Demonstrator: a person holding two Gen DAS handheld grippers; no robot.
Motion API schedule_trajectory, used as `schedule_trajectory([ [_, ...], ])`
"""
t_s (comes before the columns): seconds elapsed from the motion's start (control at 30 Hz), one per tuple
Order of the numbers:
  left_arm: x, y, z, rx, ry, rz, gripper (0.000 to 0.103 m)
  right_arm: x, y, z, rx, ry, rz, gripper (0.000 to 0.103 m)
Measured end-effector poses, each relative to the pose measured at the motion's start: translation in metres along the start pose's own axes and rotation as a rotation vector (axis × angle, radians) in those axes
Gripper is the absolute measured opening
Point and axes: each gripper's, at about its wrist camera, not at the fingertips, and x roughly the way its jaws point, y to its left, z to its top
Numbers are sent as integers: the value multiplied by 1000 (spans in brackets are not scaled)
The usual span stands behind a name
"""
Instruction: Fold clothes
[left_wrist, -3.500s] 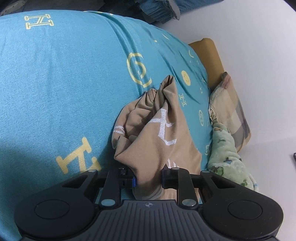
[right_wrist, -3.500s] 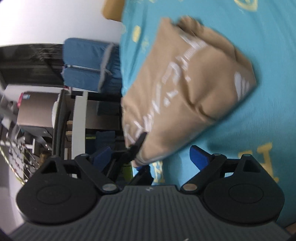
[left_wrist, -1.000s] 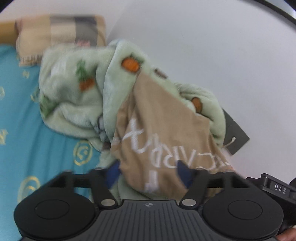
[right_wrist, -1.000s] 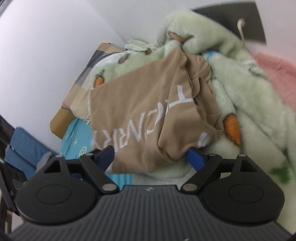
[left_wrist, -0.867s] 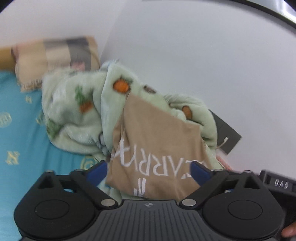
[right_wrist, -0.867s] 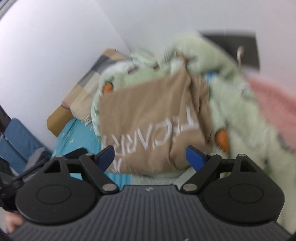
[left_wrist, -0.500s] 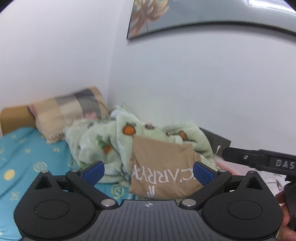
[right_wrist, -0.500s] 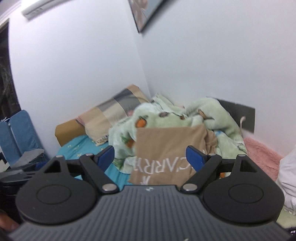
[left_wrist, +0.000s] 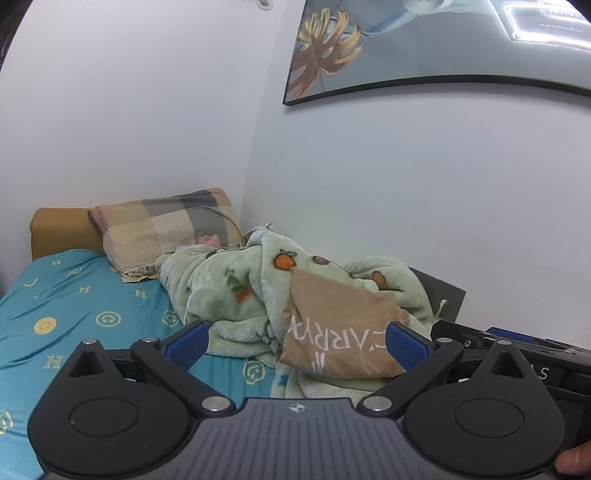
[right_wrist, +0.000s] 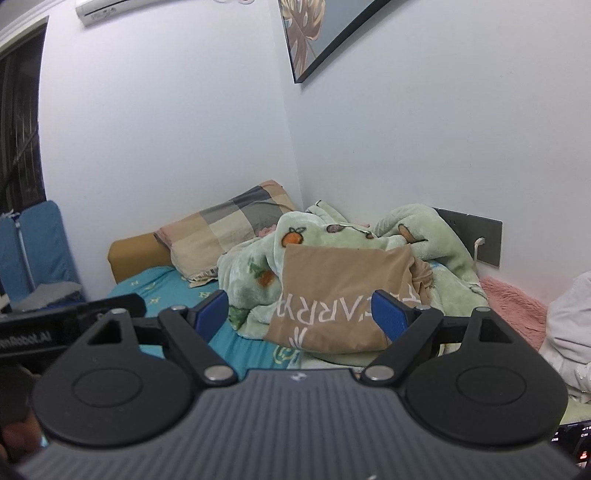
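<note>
A folded tan garment (left_wrist: 341, 330) with white lettering leans on a rumpled pale-green blanket (left_wrist: 236, 295) in the bed's far corner. My left gripper (left_wrist: 295, 341) is open and drawn back from it, its blue pads (left_wrist: 186, 341) wide apart with nothing between them. In the right wrist view the same tan garment (right_wrist: 341, 295) rests on the green blanket (right_wrist: 314, 236). My right gripper (right_wrist: 301, 312) is also open and empty, well short of the garment.
A teal bedsheet (left_wrist: 66, 317) with yellow symbols covers the bed. A checked pillow (left_wrist: 166, 229) lies at the headboard. A framed picture (left_wrist: 424, 48) hangs on the white wall. A pink rug-like cloth (right_wrist: 513, 306) and white fabric (right_wrist: 570, 325) lie at right. A blue folded item (right_wrist: 33, 251) stands left.
Both grippers let go of the tan garment on the green blanket, opened wide and drew back and up; the garment now looks smaller and farther, and the walls and picture have come into view.
</note>
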Motion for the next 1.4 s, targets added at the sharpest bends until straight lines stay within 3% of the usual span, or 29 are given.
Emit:
schedule_trajectory([
  [0.5, 4, -3, -11, 44, 5, 27, 103, 11, 4, -15, -18, 19, -18, 86],
  [1.4, -11, 3, -7, 30, -18, 35, 103, 4, 13, -13, -38, 14, -42, 86],
])
